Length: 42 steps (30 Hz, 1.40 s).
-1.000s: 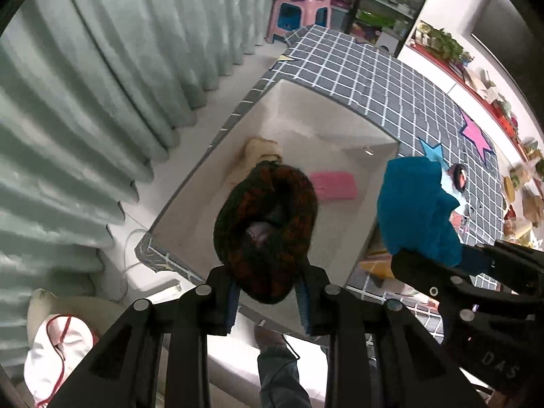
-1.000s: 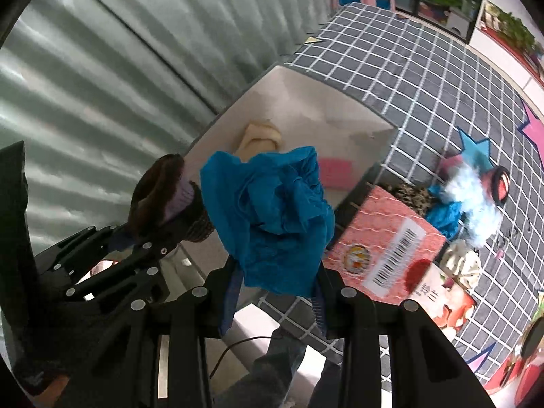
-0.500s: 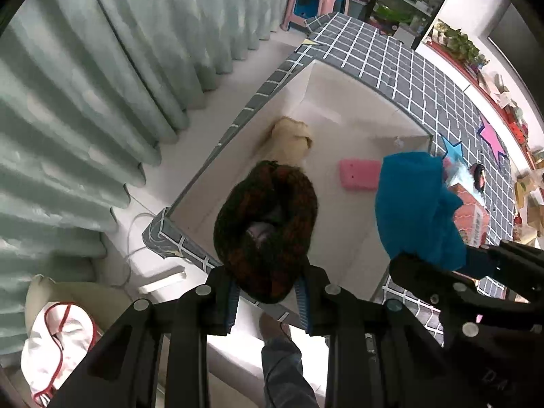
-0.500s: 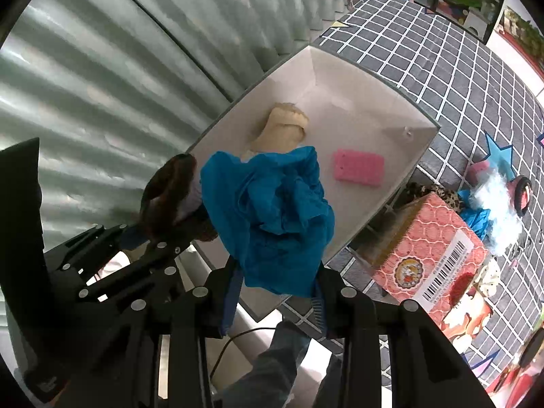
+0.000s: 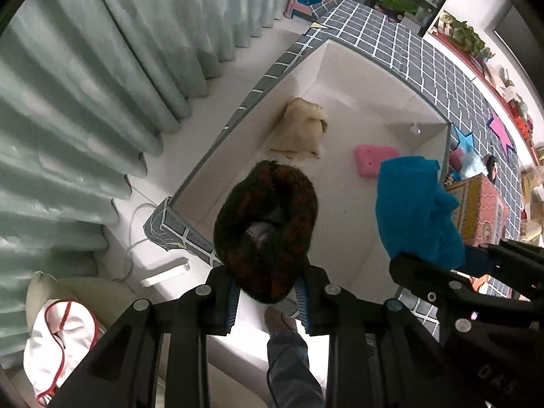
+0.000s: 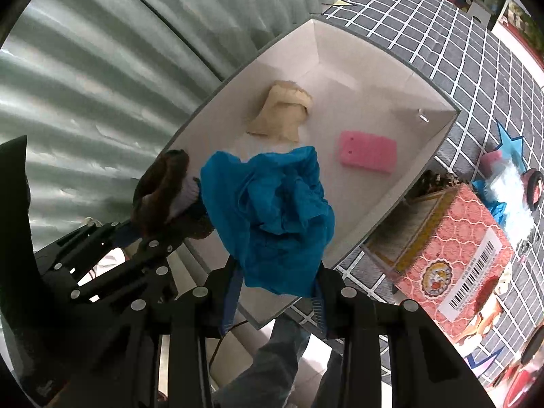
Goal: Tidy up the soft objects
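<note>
The left hand-held gripper (image 5: 267, 301) is clamping a dark knitted hat (image 5: 267, 229) and the right hand-held gripper (image 6: 277, 301) is pinching a crumpled blue cloth (image 6: 272, 217), both dangling above the near end of the open white box (image 6: 438, 132), probably so each can drop straight in. Inside, a beige cloth (image 6: 282, 112) and a pink sponge (image 6: 369, 151) are lying apart on the floor of the box, leaving bare room beneath the two held pieces, while a red patterned carton (image 6: 448, 238) is sitting just outside on the checked bench (image 6: 469, 68).

both tongs point downward side by side; left tongs (image 5: 267, 301) clamped around a load, right tongs (image 6: 275, 301) likewise pinched on theirs.
</note>
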Tool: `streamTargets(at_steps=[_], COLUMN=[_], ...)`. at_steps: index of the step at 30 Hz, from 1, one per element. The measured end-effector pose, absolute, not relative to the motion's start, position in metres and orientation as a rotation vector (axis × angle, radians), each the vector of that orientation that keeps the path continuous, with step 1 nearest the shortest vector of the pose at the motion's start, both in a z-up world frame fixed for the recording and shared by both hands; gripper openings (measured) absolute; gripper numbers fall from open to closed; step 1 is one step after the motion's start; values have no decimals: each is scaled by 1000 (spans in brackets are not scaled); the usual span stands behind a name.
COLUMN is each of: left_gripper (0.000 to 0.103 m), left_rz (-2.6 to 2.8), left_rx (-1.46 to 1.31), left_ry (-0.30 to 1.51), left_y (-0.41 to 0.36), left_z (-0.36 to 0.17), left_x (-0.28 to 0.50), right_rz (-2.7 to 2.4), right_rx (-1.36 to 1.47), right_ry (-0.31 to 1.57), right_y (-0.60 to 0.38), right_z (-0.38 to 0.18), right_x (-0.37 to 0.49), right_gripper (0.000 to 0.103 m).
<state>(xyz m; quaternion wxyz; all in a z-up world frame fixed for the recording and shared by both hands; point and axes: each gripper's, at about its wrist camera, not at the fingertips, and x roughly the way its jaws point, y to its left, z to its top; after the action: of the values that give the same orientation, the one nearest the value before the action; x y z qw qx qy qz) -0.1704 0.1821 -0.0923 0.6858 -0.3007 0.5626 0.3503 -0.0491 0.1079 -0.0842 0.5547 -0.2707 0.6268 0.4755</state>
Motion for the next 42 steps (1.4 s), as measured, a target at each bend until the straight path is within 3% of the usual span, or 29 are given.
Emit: streamTargets(at_steps=[28,29,30,31,36,39,42], left_gripper=[33,36,44,49,80,85,94], left_rz=[758,756,753,754,802,830,849], left_rx=[-686,-687,-689,-689,-686,-692,-679], left_ry=[1248,1247,1246,1242,1241,1235,1245], left_y=[199,200,200,200,205,209,209], left_z=[-98,-97,-97,-96,-93,-91,-90], left_x=[-169,-169,-168,-168,-173,-177,-177], right_rz=[1103,1103,1103,1105,1092,1078,1066], right_rx=[-646,-644,-640,-636,-618,-603,-594], right_ry=[1507,1508,1512,1514,1510,1490,1471], right_y=[129,129,129,127,123,120,120], right_z=[-102,-102,-102,-101,-97,-92,-87], right_x=[-40,-39,-39,-39,-33,-29,-26], right_gripper=[39,39,39,46,51,77,78])
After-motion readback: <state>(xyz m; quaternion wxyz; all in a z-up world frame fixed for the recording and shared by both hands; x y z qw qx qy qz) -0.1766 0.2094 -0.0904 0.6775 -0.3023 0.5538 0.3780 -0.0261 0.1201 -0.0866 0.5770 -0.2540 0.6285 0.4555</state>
